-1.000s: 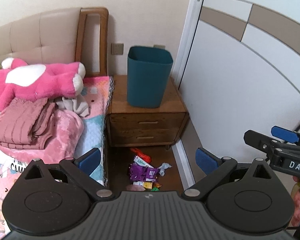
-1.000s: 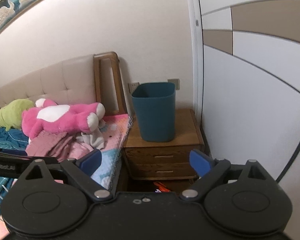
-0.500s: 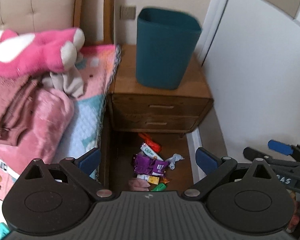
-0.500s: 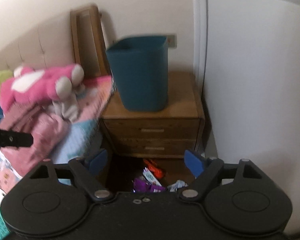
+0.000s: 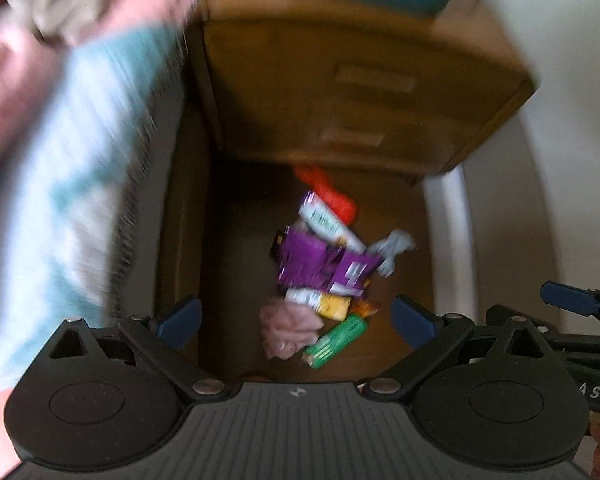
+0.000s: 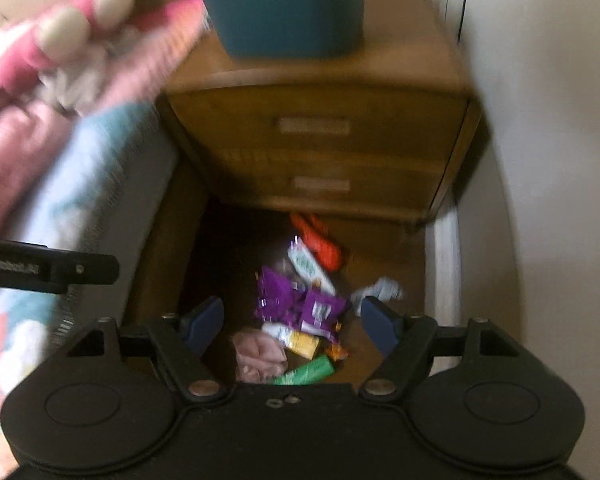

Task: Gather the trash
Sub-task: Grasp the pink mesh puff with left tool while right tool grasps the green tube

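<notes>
My left tongs (image 5: 296, 322) stand wide apart with nothing between them, pointing down at the trash pile (image 5: 324, 264) on the floor just ahead. My right tongs (image 6: 292, 324) have just been closing somewhat but grip nothing; the same wrappers (image 6: 300, 308) lie below and ahead of them. Beyond stands the nightstand (image 6: 320, 148) carrying the teal bin (image 6: 280, 4), the bed (image 5: 60, 168) to the left.

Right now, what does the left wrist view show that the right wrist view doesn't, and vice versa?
Left wrist only: the right gripper seen from the side at the right edge, and the left gripper open. Right wrist only: the pink plush toy on the bed and the right gripper's own open fingers, which have just been closing with nothing between them. Both: teal bin, wooden nightstand, floor wrappers including the purple wrapper.
</notes>
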The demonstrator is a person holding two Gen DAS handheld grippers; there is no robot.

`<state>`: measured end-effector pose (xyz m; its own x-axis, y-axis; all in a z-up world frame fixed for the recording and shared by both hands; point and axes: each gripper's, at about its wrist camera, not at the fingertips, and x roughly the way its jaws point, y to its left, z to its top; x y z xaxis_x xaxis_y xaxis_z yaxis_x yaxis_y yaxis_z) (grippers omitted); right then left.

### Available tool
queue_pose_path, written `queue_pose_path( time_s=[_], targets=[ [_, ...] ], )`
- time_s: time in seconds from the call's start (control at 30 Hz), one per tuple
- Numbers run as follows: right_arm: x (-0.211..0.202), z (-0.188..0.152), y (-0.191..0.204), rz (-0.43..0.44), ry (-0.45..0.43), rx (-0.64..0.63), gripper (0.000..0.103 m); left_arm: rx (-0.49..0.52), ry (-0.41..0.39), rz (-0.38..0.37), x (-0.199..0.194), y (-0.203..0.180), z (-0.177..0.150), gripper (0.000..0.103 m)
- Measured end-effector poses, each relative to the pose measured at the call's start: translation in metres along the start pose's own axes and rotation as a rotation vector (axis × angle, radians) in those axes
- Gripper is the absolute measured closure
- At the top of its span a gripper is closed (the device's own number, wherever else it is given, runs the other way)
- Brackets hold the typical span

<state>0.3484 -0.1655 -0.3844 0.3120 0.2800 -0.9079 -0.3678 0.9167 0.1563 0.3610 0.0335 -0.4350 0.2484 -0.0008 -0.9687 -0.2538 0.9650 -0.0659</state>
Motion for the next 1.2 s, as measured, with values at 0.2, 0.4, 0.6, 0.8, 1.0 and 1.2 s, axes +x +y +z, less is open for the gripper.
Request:
queue_pose_path(
  time_s=[0.2, 0.4, 0.6, 0.8, 1.0, 1.2],
  targets=[
    [0.134, -0.039, -0.021, 0.003, 0.151, 0.094, 0.027, 0.003, 0.164, 0.025, 0.149, 0.008, -0.022, 0.001],
    [0.256, -0.082, -0.055, -0.037, 0.3, 0.239, 0.027, 0.001, 0.258, 0.031, 0.262, 0.01, -0.044, 0.002],
    [0.346, -0.119, -0.085, -0.048, 0.39, 0.378, 0.028, -0.046, 0.345, 0.015, 0.349, 0.021, -0.064, 0.002],
    [0.409, -0.145, -0.088, -0.039, 0.434, 0.47, 0.028, -0.026, 0.396, 0.004, 0.411, 0.023, -0.083, 0.002],
    [0.445, -0.162, -0.087, -0.036, 0.464, 0.553, 0.03, -0.031, 0.439, 0.001, 0.445, 0.023, -0.097, 0.003],
    [0.452, -0.175, -0.085, -0.051, 0.465, 0.588, 0.044, -0.019, 0.459, -0.014, 0.458, 0.021, -0.101, 0.038]
  ],
)
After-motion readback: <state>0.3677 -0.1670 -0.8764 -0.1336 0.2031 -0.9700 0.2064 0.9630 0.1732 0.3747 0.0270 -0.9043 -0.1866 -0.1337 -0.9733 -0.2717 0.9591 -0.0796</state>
